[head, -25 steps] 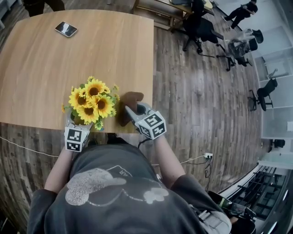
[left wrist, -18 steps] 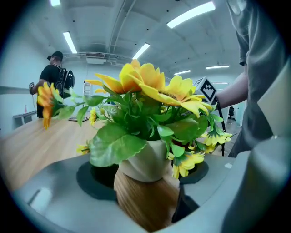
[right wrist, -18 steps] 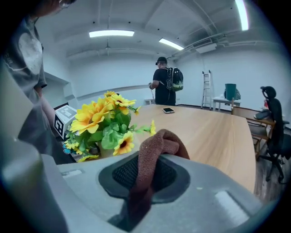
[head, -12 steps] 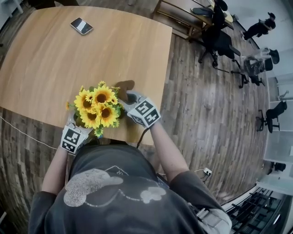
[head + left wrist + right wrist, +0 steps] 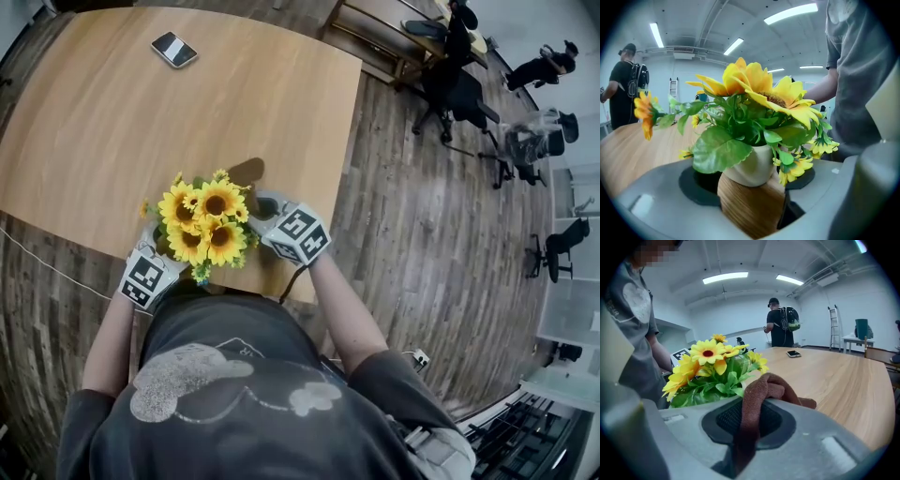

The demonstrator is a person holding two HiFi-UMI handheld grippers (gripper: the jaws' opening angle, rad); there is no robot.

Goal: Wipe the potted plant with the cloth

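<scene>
The fingers (image 5: 651,201) of the left gripper (image 5: 752,206) are clenched on the pot (image 5: 745,168). Its wood-grain lower part is pressed between the dark pads, and its pale upper part is seen above them. From the pot, broad green leaves and yellow blooms of the plant (image 5: 208,220) spread over the gripper. The fingers (image 5: 820,441) of the right gripper (image 5: 750,427) are closed on the cloth (image 5: 757,394). The brown fabric is pinched in the gap and bunched in a fold over the fingertips. This cloth is held just beside the plant, on its right side in the head view, close to the leaves; whether it touches them cannot be told. The plant is set on the desk (image 5: 112,122), close to the edge nearest the person's body, with one gripper on either side of it. A phone (image 5: 174,49) is seen well apart from the plant, towards the far side of the desk. Beyond the plant, past the desk, a person (image 5: 782,326) in black with a backpack is seen standing. Office chairs (image 5: 459,89) are seen far to the right of the plant on the wooden floor (image 5: 422,234).
</scene>
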